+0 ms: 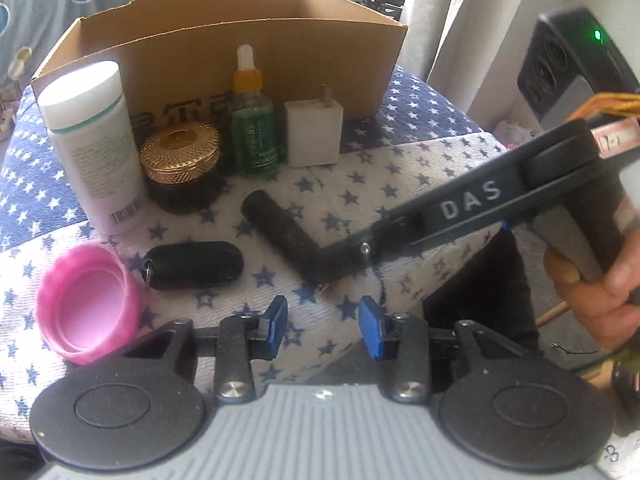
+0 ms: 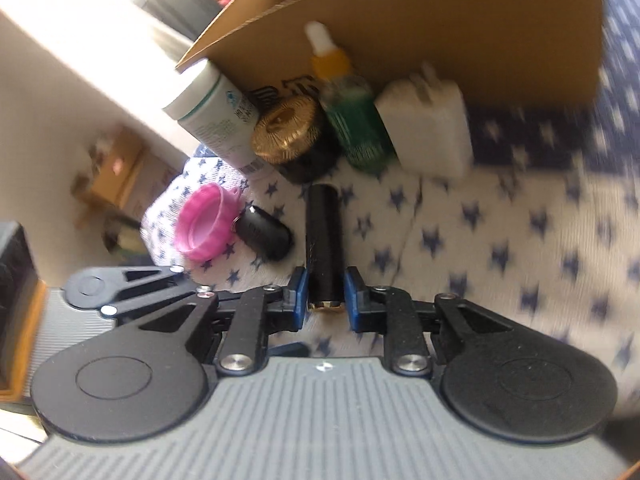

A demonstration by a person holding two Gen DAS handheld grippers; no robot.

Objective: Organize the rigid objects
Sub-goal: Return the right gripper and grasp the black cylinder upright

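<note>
A black cylinder (image 1: 288,236) lies on the star-patterned cloth (image 1: 420,168). My right gripper (image 2: 325,292) is shut on the near end of the black cylinder (image 2: 324,240); in the left wrist view the right gripper (image 1: 360,252) reaches in from the right. My left gripper (image 1: 323,328) is open and empty, near the front of the cloth. Behind stand a white bottle (image 1: 92,140), a gold-lidded jar (image 1: 182,168), a green dropper bottle (image 1: 252,120) and a white charger (image 1: 314,132), in front of a cardboard box (image 1: 240,40).
A pink lid (image 1: 88,312) and a black key fob (image 1: 192,264) lie at the left front. A black device (image 1: 576,64) with a green light stands at the right. The cloth's edge drops off at the right front.
</note>
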